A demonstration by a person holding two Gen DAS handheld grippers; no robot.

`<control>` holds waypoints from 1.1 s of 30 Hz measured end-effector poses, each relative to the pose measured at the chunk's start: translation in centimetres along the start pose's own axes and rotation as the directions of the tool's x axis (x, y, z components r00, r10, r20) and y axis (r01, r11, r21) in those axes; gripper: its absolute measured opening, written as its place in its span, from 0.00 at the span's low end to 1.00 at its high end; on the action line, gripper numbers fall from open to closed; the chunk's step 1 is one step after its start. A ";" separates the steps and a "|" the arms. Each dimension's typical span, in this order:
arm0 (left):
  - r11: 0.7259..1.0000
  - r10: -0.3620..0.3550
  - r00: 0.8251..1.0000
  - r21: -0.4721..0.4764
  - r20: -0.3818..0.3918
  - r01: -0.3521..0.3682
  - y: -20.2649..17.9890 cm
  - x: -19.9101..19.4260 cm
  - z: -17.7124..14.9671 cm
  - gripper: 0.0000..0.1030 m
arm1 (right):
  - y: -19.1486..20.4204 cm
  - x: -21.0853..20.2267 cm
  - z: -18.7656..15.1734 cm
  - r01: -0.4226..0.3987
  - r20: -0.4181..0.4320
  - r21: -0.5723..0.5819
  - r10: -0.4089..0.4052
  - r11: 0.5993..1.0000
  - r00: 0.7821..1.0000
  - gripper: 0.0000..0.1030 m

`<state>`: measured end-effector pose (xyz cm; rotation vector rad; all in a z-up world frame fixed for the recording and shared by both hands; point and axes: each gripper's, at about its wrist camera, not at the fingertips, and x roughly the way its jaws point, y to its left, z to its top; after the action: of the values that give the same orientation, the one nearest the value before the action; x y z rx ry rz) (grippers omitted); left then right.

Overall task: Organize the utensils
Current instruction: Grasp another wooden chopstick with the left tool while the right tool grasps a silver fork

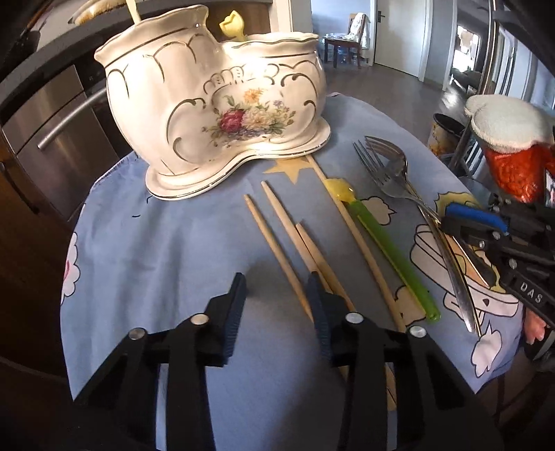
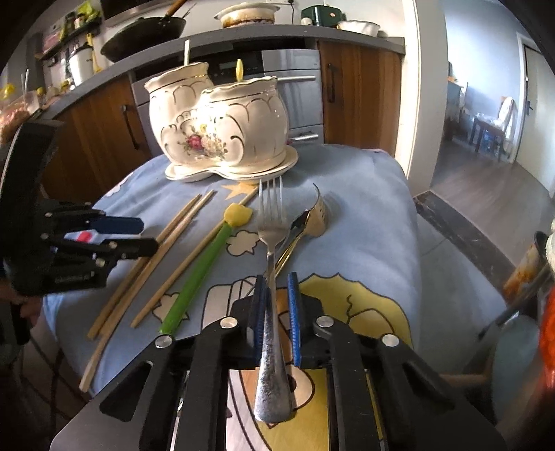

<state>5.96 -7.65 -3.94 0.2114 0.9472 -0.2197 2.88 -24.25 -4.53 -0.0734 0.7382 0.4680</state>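
A white floral ceramic holder [image 1: 215, 104] with two wells stands at the back of the blue cloth; it also shows in the right wrist view [image 2: 222, 132]. Several wooden chopsticks [image 1: 277, 239], a green-handled yellow spoon [image 1: 388, 243], a metal fork [image 2: 272, 222] and a metal spoon [image 2: 312, 218] lie in front of it. My left gripper [image 1: 275, 288] is open and empty, its right finger over the chopsticks. My right gripper [image 2: 276, 288] straddles the fork's handle, jaws narrowly apart with a gap on the right side. A yellow-tipped utensil [image 1: 233, 23] stands in the holder.
The blue cartoon cloth [image 1: 173, 249] covers a small table with edges close on all sides. An orange jar with a white cloth lid [image 1: 510, 152] stands at the right. Kitchen cabinets and a steel appliance [image 2: 295, 93] are behind the holder.
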 end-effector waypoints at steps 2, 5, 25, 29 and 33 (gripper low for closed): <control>1.000 0.011 1.000 0.015 -0.002 -0.011 -0.1 0.4 0.3 0.30 | 0.4 0.0 0.1 0.011 -0.003 -0.012 -0.011 1.000 1.000 0.10; 1.000 0.014 1.000 0.021 -0.005 -0.014 -0.1 1.1 0.9 0.30 | 0.3 0.4 0.5 0.015 -0.018 -0.002 -0.015 1.000 1.000 0.10; 0.986 0.008 0.998 0.165 -0.058 0.002 2.3 0.1 -0.3 0.06 | -0.4 1.3 1.6 0.104 -0.120 -0.070 -0.112 0.992 0.986 0.10; 0.988 -0.008 0.999 0.153 -0.049 0.015 2.8 0.2 -0.2 0.07 | -0.2 2.0 2.5 0.115 -0.132 -0.101 -0.127 0.988 0.983 0.10; 0.992 -0.042 0.998 0.117 -0.040 0.047 3.5 0.6 0.2 0.08 | 0.0 3.0 3.0 0.113 -0.142 -0.141 -0.133 0.983 0.981 0.12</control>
<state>7.43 -4.44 -4.00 0.3044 0.9773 -0.3143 6.72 -22.46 -4.32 -0.2806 0.8453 0.3951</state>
